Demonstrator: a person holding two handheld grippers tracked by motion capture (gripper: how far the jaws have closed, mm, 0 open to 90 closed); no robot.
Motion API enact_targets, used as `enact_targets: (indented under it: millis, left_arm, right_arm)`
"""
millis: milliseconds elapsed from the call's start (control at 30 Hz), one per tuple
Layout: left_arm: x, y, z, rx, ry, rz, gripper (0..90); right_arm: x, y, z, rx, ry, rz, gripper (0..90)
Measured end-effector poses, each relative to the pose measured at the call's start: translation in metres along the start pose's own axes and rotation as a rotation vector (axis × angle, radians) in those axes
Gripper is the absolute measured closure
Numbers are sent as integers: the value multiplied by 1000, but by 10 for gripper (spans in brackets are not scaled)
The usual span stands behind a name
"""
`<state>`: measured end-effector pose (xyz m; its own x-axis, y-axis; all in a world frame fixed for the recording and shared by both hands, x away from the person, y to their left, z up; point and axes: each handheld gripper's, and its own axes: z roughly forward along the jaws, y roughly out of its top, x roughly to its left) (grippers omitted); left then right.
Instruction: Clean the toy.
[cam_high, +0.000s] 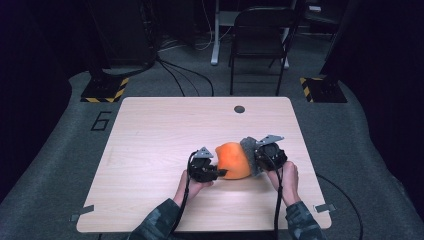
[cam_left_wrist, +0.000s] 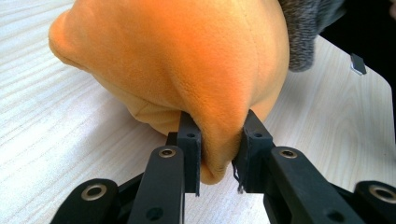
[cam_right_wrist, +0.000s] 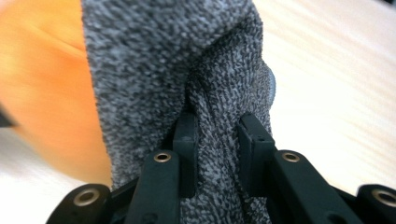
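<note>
Left hand-held gripper (cam_left_wrist: 219, 161) pinching a fold of orange plush (cam_left_wrist: 187, 65), right hand-held gripper (cam_right_wrist: 217, 154) pinching grey knit cloth (cam_right_wrist: 187, 60), cloth wrapped over plush's right end, plush resting mid-counter (cam_high: 160, 125) between both.

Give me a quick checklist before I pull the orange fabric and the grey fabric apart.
1. Left gripper has the orange fabric: ok, a fold is pinched between its jaws.
2. Right gripper has the grey fabric: ok, a fold sits between its jaws.
3. Grips are deep enough to hold under a pull: cannot tell.
4. Room on the table to spread outward: ok, bare wood on both sides.
5. Fabrics free to separate: cannot tell, grey overlaps the orange at the right side.
6. Cables clear of the fabric: ok, they trail back along the forearms.
</note>
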<state>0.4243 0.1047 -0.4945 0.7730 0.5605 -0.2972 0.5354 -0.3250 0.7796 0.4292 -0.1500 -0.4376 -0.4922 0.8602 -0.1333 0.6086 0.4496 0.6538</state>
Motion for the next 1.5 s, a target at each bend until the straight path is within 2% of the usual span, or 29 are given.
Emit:
enact_targets:
  millis: [233, 367, 467, 567, 633, 700, 833, 867, 933, 1000, 1067, 1133, 1200, 1300, 1333, 1400, 1433, 1500]
  left_arm:
    - [0, 0, 0, 3, -4, 2, 744]
    - [0, 0, 0, 1, -4, 5, 743]
    - [1, 0, 0, 1, -5, 4, 743]
    - [1, 0, 0, 3, -8, 5, 742]
    - [1, -1, 0, 1, -8, 2, 741]
    - [1, -1, 0, -2, -7, -4, 741]
    - [2, -1, 0, -2, -7, -2, 739]
    - [2, -1, 0, -2, -6, 0, 739]
    - [1, -1, 1, -2, -5, -1, 739]
    - [2, -1, 0, -2, -6, -2, 738]
    - [1, -1, 0, 0, -5, 0, 738]
    - [1, -1, 0, 8, -4, 6, 737]
    - [1, -2, 1, 16, 7, 19, 734]
    - [0, -2, 2, 23, 17, 33, 727]
    - [0, -2, 2, 24, 20, 38, 725]
    - [-2, -2, 2, 26, 33, 61, 714]
    - [-2, -2, 2, 31, 40, 73, 700]
    - [-3, -1, 1, 40, 47, 99, 666]
  right_arm:
    - [-13, -13, 21, 62, -5, 33, 719]
    - [-14, -20, 35, 106, -15, 26, 720]
    - [-14, -22, 39, 140, -8, 46, 720]
    - [-15, -23, 41, 164, 0, 42, 720]
    - [-16, -21, 37, 162, -18, 39, 722]
    - [-19, -16, 27, 132, -33, 26, 725]
    - [-18, 0, -7, 25, -49, 28, 727]
    - [-15, 4, -16, -6, -39, 36, 728]
    - [-7, 13, -32, -67, -11, 18, 728]
    - [3, 18, -38, -88, -1, -10, 728]
    - [15, 20, -36, -91, 15, -44, 729]
    - [25, 19, -25, -50, 23, -74, 731]
    - [32, 15, -10, -21, -19, -111, 734]
    - [35, 11, 0, -28, -27, -107, 739]
    - [34, 12, 0, -16, -20, -122, 739]
    - [34, 11, -1, -15, -19, -118, 740]
    - [33, 11, 1, -35, -21, -119, 740]
    - [32, 11, 0, -17, -11, -118, 740]
